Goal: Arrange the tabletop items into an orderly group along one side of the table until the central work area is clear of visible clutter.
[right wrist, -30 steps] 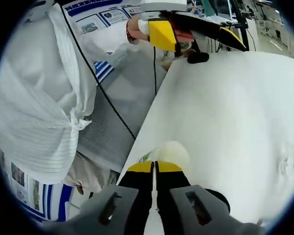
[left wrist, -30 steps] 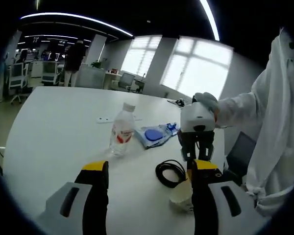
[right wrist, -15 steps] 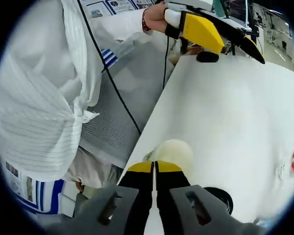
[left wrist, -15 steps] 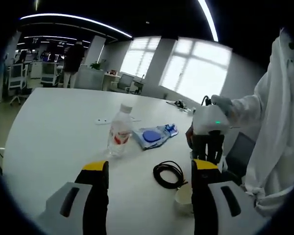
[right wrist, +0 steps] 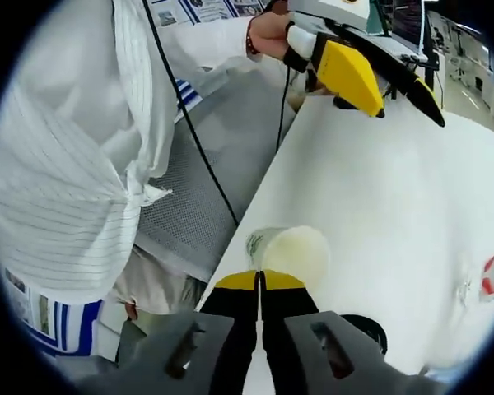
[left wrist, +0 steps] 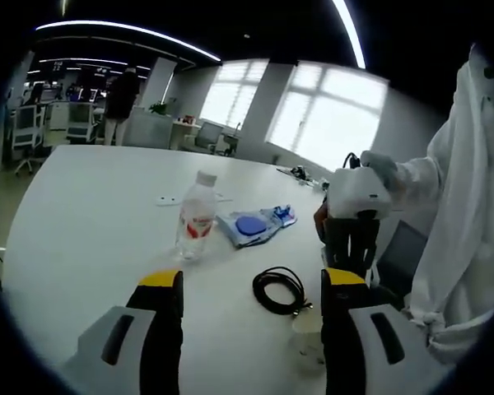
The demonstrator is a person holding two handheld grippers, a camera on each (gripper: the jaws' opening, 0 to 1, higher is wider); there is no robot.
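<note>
Seemingly illegible red bottle (left wrist: 196,218) label; left gripper (left wrist: 251,288) fingers spread, empty; right gripper (right wrist: 260,281) fingers together, empty.

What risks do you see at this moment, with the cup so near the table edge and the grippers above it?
1. The paper cup stands close to the table edge, so a nudge from the shut right gripper may tip it off.
2. The black cable coil lies right beside the cup; dragging either could pull the other.
3. The upright water bottle may topple if pushed high up, and roll toward the blue pouch.
</note>
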